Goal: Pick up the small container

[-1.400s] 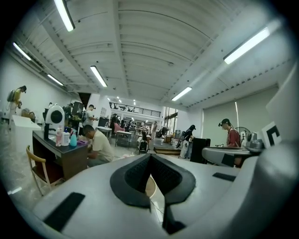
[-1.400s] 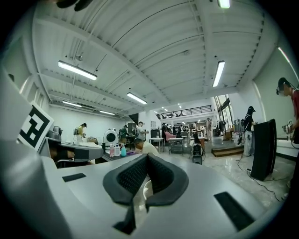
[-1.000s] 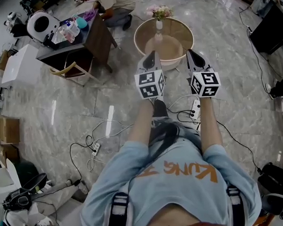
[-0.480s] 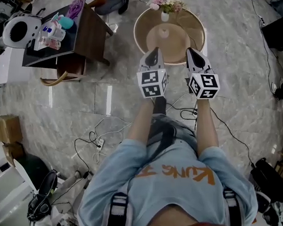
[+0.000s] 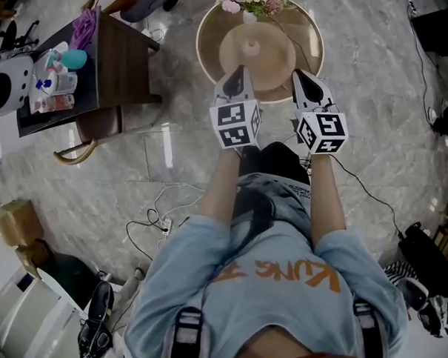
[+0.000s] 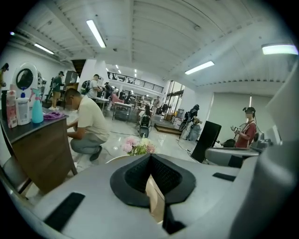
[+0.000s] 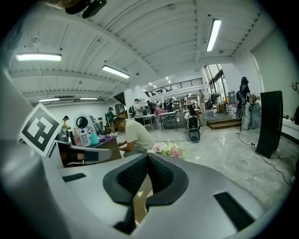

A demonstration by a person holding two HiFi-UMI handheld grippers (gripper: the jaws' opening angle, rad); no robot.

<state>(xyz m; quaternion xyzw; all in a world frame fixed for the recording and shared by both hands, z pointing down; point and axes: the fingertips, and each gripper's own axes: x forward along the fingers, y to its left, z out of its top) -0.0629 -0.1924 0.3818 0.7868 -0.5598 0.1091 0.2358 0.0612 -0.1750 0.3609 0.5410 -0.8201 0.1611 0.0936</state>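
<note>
A round tan table point(image 5: 299, 30) stands ahead of me, with pink and white flowers point(image 5: 249, 1) at its far edge. A small pale object point(image 5: 254, 44), perhaps the small container, sits near the table's middle; it is too small to make out. My left gripper point(image 5: 235, 76) and right gripper point(image 5: 301, 78) are held side by side over the table's near edge, both shut and empty. In the left gripper view the black pads point(image 6: 140, 175) meet, and the flowers point(image 6: 138, 147) show above them. The right gripper view shows shut pads point(image 7: 161, 175) below the flowers point(image 7: 168, 150).
A dark wooden side table point(image 5: 122, 60) with bottles stands at the left, a chair point(image 5: 82, 147) beside it. A person point(image 6: 86, 123) crouches behind it. Cables and a power strip point(image 5: 165, 227) lie on the marble floor. A black speaker point(image 6: 206, 140) stands to the right.
The round table has come closer and now lies right under the gripper tips. The side table has slid toward the left edge. Both grippers stay shut, side by side.
</note>
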